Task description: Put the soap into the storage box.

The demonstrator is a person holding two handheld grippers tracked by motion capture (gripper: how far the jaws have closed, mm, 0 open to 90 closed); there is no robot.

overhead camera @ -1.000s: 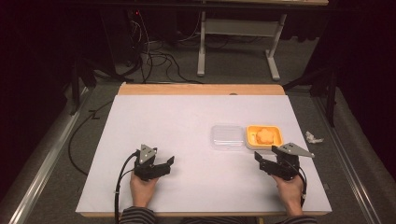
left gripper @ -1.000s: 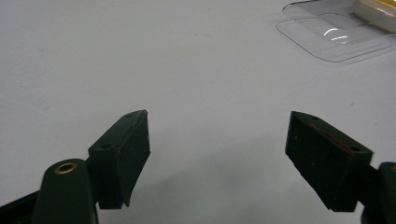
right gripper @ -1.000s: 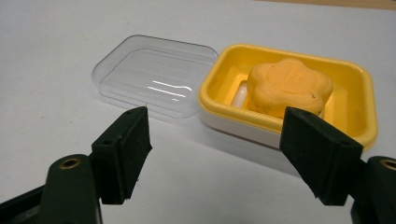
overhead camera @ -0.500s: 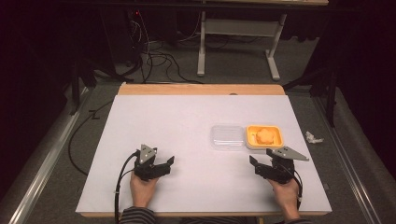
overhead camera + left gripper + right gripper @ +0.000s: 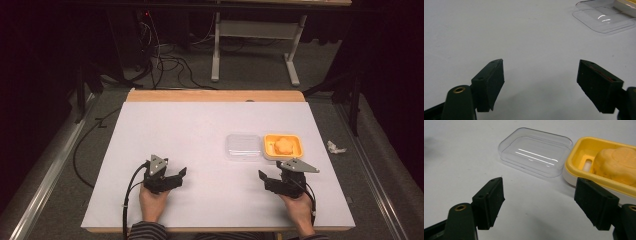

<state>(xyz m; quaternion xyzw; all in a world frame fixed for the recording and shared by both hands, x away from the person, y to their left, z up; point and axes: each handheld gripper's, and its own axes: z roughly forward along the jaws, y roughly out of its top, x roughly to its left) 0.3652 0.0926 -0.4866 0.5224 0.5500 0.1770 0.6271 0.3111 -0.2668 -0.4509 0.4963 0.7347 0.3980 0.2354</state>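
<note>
The fingers point(image 5: 489, 203) of the right gripper point(image 5: 539, 205) are spread wide with bare table between them, and the left gripper point(image 5: 540, 86) stands just as wide apart and just as empty. In the high view the right gripper point(image 5: 281, 181) sits near the table's front edge, just in front of the dish, while the left gripper point(image 5: 167, 177) rests well apart from it, over on the person's left.

Neither tool touches anything, so this reads as the approach step: the right gripper is lined up on the two pieces ahead, nothing yet grasped. The next move probably calls for carrying the right jaws forward to the clear lid point(image 5: 535, 155) and closing on one thin edge, since its flat top offers little purchase. It looks light enough to skid on the smooth surface if pushed rather than pinched.

That lid is a shallow rounded rectangle of glossy transparent plastic, catching streaks of light, lying beside the soap dish point(image 5: 584, 152) and nearly touching its side. The dish is a yellow tray with rounded corners and a slotted floor, seated on a white base. In it lies a matte orange soap bar point(image 5: 617, 163), lumpy and rounded. The white table point(image 5: 200, 130) is plain and faintly sheened.
</note>
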